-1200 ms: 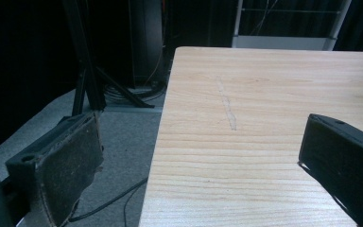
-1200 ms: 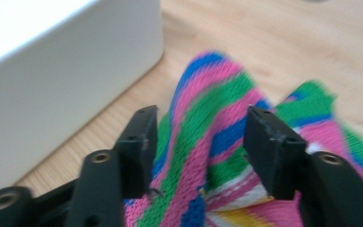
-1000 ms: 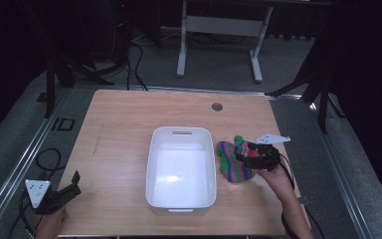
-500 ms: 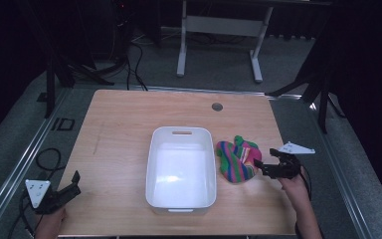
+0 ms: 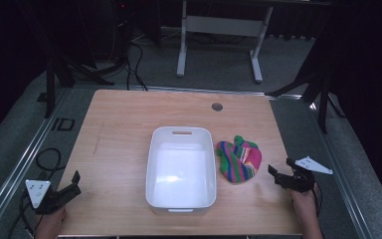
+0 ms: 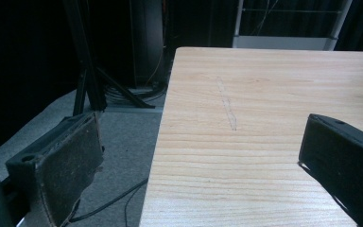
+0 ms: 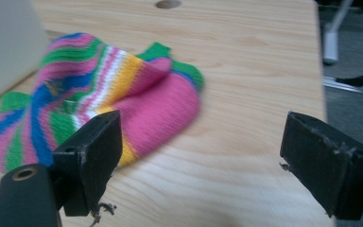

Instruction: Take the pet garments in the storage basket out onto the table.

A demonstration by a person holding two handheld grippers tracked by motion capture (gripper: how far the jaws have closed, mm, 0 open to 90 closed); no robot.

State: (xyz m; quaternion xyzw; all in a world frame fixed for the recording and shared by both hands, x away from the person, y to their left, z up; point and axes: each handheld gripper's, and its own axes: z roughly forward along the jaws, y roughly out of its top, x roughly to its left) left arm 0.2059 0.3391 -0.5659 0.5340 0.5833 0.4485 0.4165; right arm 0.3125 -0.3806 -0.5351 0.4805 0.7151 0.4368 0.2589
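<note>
The striped knitted cloth point(image 5: 238, 161) lies crumpled on the table point(image 5: 119, 134) just right of the white tub point(image 5: 181, 169) — untouched, with the right gripper point(image 5: 282, 174) near it, jaws wide and empty. The left gripper point(image 5: 69, 185) idles well left of the tub, jaws also wide. It looks like the approach to a grasp: next, the right jaws need to close in on the cloth's near fold.

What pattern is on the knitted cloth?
Stripes of pink, green, blue, white and yellow; clearest in the right gripper view.

Grey carpet floor point(image 5: 219, 64), white stand legs point(image 5: 219, 30), prob. dark curtains
</note>
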